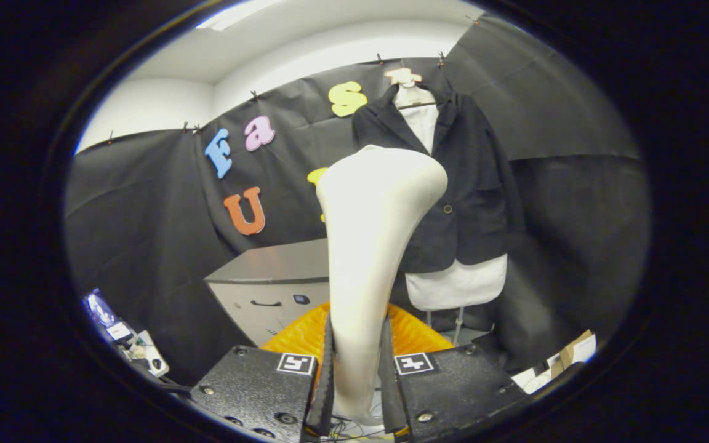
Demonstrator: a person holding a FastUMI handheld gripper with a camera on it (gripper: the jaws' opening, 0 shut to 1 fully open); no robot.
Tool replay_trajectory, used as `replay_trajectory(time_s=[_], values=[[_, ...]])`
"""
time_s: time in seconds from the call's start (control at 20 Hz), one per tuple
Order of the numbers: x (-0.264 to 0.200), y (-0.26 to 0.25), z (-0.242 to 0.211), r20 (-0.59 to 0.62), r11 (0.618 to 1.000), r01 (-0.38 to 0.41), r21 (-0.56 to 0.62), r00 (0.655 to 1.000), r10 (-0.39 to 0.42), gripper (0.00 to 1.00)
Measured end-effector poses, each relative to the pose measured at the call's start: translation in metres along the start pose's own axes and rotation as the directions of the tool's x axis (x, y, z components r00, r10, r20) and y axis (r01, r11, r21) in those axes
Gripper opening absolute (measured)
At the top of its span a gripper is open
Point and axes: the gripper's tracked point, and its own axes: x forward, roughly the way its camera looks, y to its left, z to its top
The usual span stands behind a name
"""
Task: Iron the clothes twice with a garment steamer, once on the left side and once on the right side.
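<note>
A: Where's the garment steamer (370,246)?
B: Clamped between the fingers (357,369), long axis upright, head tipped toward 1 o'clock, facing the dark jacket (471,184) hanging beyond.

A white garment steamer (370,246) was held upright between the fingers. Beyond it, a dark jacket (459,184) was hung on the booth wall.

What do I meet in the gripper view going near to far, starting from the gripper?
Gripper, shut on the steamer handle → orange basin just beyond the fingers → grey cabinet → dark jacket hanging over a white garment against the booth wall.
</note>
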Motion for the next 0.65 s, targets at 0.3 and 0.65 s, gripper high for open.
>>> replay_trajectory(time_s=[0.3, 0.65], values=[[-0.013, -0.036, -0.034, -0.103, 1.0, -0.012, 0.022, 0.995, 0.015, 0.34], [-0.027, -0.056, -0.042, -0.109, 0.999, -0.017, 0.029, 0.994, 0.02, 0.34]])
